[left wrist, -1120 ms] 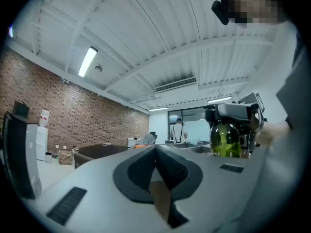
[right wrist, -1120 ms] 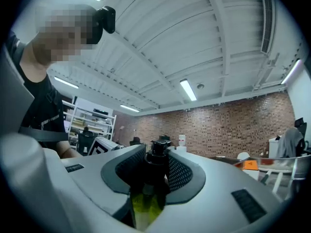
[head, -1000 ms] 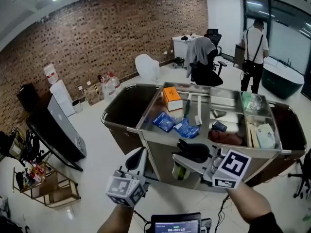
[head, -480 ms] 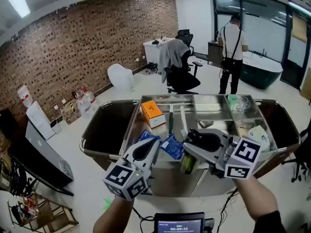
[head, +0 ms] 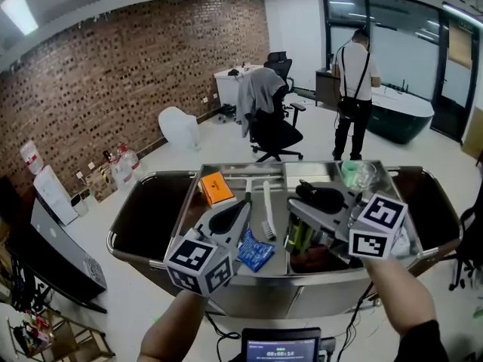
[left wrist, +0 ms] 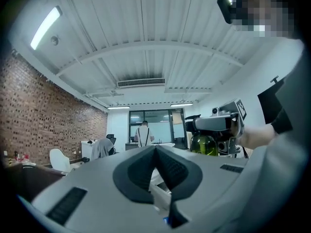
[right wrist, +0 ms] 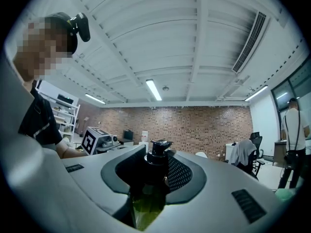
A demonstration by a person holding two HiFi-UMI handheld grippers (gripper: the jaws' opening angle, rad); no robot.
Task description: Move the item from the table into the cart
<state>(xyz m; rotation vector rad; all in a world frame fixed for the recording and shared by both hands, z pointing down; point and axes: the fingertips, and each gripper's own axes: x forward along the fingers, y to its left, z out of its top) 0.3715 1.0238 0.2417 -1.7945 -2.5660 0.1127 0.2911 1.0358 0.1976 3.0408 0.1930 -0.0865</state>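
- While a second ago both tongs hung short of the near edge of the cart, they now reach in over it.
- The right gripper pinches the green bottle at its neck. The bottle hangs above the cart's middle compartment and is not yet set down.
- The left gripper has its jaws pressed together on nothing, above the blue packet.
- The carry looks nearly done; lowering and letting go remain.

Shiny metal cart, glossy plastic bottle
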